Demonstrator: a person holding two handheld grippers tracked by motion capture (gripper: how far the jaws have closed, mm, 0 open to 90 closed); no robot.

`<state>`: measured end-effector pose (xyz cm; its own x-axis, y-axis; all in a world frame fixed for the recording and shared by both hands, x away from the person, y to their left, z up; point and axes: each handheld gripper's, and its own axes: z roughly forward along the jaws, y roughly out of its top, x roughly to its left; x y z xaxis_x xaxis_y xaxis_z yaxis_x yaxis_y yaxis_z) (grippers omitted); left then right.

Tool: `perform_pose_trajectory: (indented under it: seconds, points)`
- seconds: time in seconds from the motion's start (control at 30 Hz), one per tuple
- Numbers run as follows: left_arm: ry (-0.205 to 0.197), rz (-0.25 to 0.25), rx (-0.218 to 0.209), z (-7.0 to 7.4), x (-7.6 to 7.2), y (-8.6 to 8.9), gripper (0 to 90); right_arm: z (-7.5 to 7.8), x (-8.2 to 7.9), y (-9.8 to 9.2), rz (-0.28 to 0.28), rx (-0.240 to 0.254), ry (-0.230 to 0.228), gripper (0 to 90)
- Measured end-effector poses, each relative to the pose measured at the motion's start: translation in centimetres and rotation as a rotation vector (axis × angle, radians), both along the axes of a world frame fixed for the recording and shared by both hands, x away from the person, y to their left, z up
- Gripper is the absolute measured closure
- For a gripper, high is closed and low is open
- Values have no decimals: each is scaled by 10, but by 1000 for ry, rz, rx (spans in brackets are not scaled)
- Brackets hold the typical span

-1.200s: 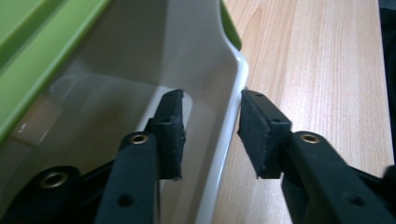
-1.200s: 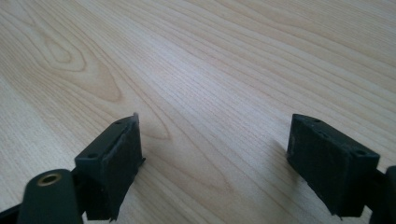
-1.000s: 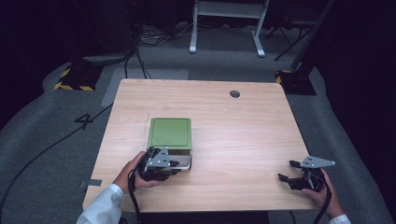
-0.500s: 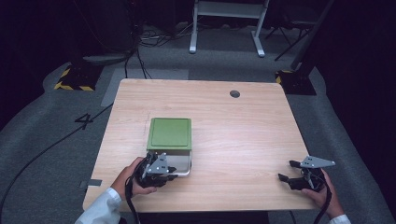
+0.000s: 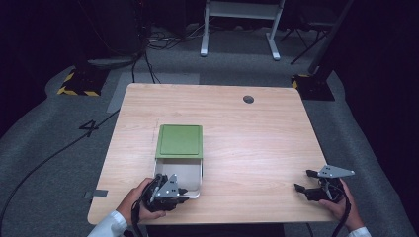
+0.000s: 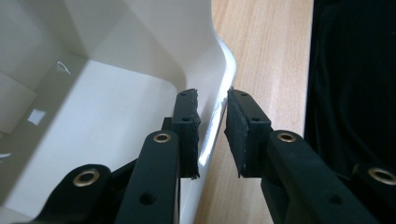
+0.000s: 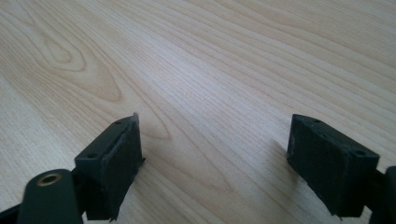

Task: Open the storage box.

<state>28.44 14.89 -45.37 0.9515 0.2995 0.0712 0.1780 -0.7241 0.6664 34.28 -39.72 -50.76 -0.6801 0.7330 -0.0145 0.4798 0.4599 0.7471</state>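
A: What is the left gripper [image 5: 184,190] doing?

B: It pinches the front wall of a white tray [image 5: 193,174]. In the left gripper view, one pad [image 6: 189,122] sits inside the tray [image 6: 93,116] and the other outside, pressed onto the thin rim. The grip is at the tray's near corner, probably so the tray can be drawn straight toward the person.

A: And where is the tray?

B: Directly ahead of that gripper, partly slid out from under a green lid [image 5: 179,140]. The lid covers the far part; the near part is open and looks empty. Judging from that, the job in hand is sliding the tray out like a drawer.

A: What about the right side?

B: The right gripper [image 5: 302,180] rests low near the table's near right corner, well apart from the tray. Its jaws are spread wide with nothing between them; the right gripper view has bare wood grain ahead of its pad [image 7: 116,154]. It seems to be waiting, perhaps to steady the lid if needed.

A: Describe the surface and the room.

B: A light wooden table [image 5: 257,138] with a small round cable hole [image 5: 248,99] far beyond the right gripper. Around it lie grey carpet, dark curtains, cables, a white metal frame [image 5: 239,22] at the back and yellow-black hazard tape [image 5: 74,91] far beyond the left gripper.
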Motion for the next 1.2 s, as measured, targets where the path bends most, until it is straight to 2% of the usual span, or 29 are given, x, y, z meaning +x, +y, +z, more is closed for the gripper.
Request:
perform_pose_trajectory:
  seconds: [0.23,0.47,0.87,1.2]
  points:
    - [6,-7,8,-1,-9,-1,730,0,0,0,0,0,0,180]
    - [12,-10,-2,-1,-16,0,730,0,0,0,0,0,0,180]
    - [20,-26,-7,-2,-21,-1,728,0,0,0,0,1,1,179]
    - [25,-32,11,-3,-24,-1,693,0,0,0,0,1,1,179]
